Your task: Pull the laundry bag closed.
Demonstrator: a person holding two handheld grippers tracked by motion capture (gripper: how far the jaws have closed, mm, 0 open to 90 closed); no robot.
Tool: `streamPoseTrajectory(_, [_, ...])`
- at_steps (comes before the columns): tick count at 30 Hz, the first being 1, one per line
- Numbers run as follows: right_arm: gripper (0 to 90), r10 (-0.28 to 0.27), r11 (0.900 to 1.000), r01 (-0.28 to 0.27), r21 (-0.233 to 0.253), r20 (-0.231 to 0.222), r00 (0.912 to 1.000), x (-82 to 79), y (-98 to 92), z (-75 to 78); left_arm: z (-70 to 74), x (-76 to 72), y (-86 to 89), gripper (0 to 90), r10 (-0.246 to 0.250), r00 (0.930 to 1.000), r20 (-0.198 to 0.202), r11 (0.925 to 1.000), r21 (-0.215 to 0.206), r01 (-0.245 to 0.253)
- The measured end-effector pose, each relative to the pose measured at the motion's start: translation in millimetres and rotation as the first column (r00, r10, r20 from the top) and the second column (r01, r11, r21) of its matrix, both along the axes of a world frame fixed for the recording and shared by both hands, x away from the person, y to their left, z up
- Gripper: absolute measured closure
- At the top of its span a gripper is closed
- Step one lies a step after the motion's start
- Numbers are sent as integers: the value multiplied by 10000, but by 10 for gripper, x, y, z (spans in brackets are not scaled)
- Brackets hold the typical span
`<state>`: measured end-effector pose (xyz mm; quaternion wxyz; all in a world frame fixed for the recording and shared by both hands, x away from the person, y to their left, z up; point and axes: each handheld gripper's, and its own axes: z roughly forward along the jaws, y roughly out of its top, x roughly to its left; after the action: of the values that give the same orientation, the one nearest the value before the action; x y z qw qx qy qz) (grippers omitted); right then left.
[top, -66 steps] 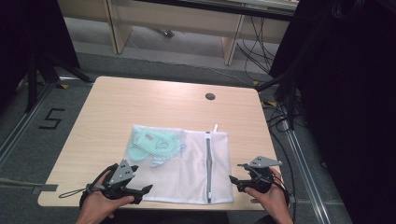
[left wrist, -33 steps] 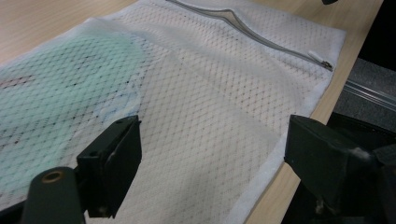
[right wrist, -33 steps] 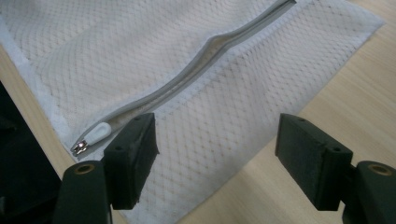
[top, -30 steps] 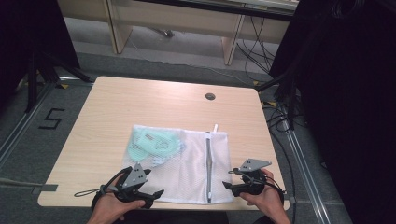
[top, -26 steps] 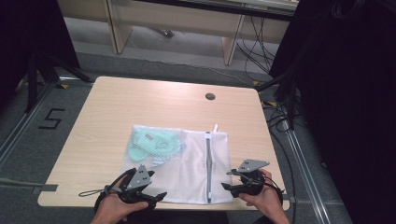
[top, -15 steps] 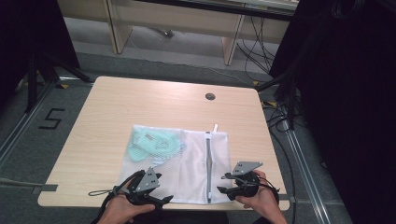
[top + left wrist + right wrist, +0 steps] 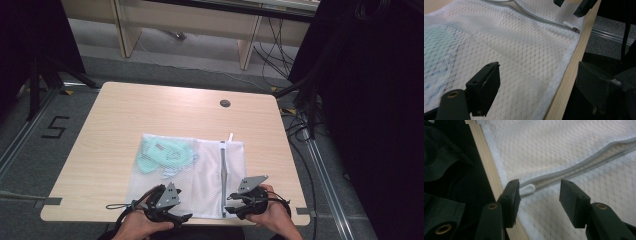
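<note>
On the table point(image 7: 125, 120), lower centre, lies a soft, light mesh bag point(image 7: 200, 175). My right gripper point(image 7: 539, 195) gapes wide around its zip tab point(image 7: 527, 189); my left gripper point(image 7: 536, 85) spreads wide over the hem.

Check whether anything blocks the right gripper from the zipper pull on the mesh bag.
Nothing visible does. The right gripper is open, jaws either side of the zipper pull at the mesh bag's near edge.

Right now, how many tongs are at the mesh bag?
2. The left tongs sit at the mesh bag's near edge, left of the zipper. The right tongs are at the zipper's near end, jaws open around the pull tab.
</note>
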<state>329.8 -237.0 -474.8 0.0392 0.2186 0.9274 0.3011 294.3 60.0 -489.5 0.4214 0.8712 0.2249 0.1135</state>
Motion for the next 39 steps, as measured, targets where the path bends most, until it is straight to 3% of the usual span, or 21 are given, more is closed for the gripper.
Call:
streamPoseTrajectory(1, [516, 209, 9998, -209, 9, 128, 9997, 7, 17, -13, 0, -10, -12, 193, -55, 9999, -104, 10000, -52, 54])
streamPoseTrajectory(3, [521, 67, 9999, -70, -153, -217, 9997, -21, 41, -5, -8, -3, -30, 193, -94, 9999, -55, 9999, -63, 94])
streamPoseTrajectory(4, [528, 272, 9995, -272, -178, -26, 9996, -3, 45, -12, -10, 0, -38, 193, -52, 10000, -13, 10000, -33, 52])
streamPoseTrajectory(11, [585, 965, 9944, -972, -411, -195, 9951, 19, 120, -53, -6, 1, -59, 195, -43, 9999, -97, 9997, -225, 40])
streamPoseTrajectory(13, [591, 1041, 9936, -1053, -407, -308, 9941, 12, 143, -63, 6, 16, -39, 195, -242, 9996, -146, 9997, -8, 242])
streamPoseTrajectory(14, [595, 1140, 9920, -1154, -509, -284, 9931, 17, 150, -67, 4, 21, -34, 195, -96, 9999, 45, 10000, -25, 96])
streamPoseTrajectory(17, [606, 1153, 9914, -1171, -582, -345, 9927, 21, 162, -77, 0, 16, -41, 196, -47, 10000, -68, 9997, -228, 46])
streamPoseTrajectory(18, [609, 1209, 9903, -1230, -647, -357, 9920, 27, 162, -71, 2, 20, -30, 196, -122, 9999, 27, 9999, 9, 122])
streamPoseTrajectory(23, [612, 1291, 9895, -1318, -594, -478, 9905, 46, 191, -81, 3, 13, -33, 195, -156, 9998, -77, 9999, -6, 156])
streamPoseTrajectory(25, [614, 1313, 9891, -1344, -601, -525, 9899, 53, 199, -83, 3, 26, -27, 195, -287, 9995, 121, 9996, 33, 287])
streamPoseTrajectory(27, [616, 1218, 9905, -1265, -548, -818, 9892, 47, 204, -83, -6, 12, -43, 196, -27, 10000, -88, 9996, -297, 24])
streamPoseTrajectory(29, [616, 1274, 9897, -1323, -551, -843, 9883, 56, 207, -83, -3, 16, -32, 195, -128, 9998, -143, 9998, -139, 126])
streamPoseTrajectory(31, [614, 1464, 9867, -1507, -617, -693, 9868, 78, 206, -80, -8, 13, -39, 195, -50, 9999, -110, 9997, -238, 47])
streamPoseTrajectory(32, [608, 1341, 9885, -1396, -580, -904, 9868, 67, 208, -76, -7, 14, -40, 195, -49, 10000, -81, 9997, -242, 47])
streamPoseTrajectory(33, [603, 1483, 9871, -1526, -478, -828, 9855, 77, 208, -82, -3, 19, -32, 195, -121, 9999, -19, 9999, -77, 121])
streamPoseTrajectory(34, [594, 1395, 9879, -1460, -525, -1107, 9840, 60, 211, -86, -3, 18, -29, 195, -140, 9999, -25, 9999, -40, 140])
streamPoseTrajectory(36, [587, 1409, 9878, -1474, -498, -1161, 9832, 57, 215, -95, -11, 5, -43, 195, -21, 9999, -152, 9994, -353, 16])
streamPoseTrajectory(38, [583, 1640, 9837, -1705, -575, -1030, 9811, 70, 216, -103, -2, 10, -40, 196, -13, 9999, -138, 9994, -340, 8])
streamPoseTrajectory(39, [594, 1493, 9861, -1568, -548, -1210, 9814, 56, 215, -99, -3, 14, -35, 195, -50, 9999, -99, 9997, -223, 47])
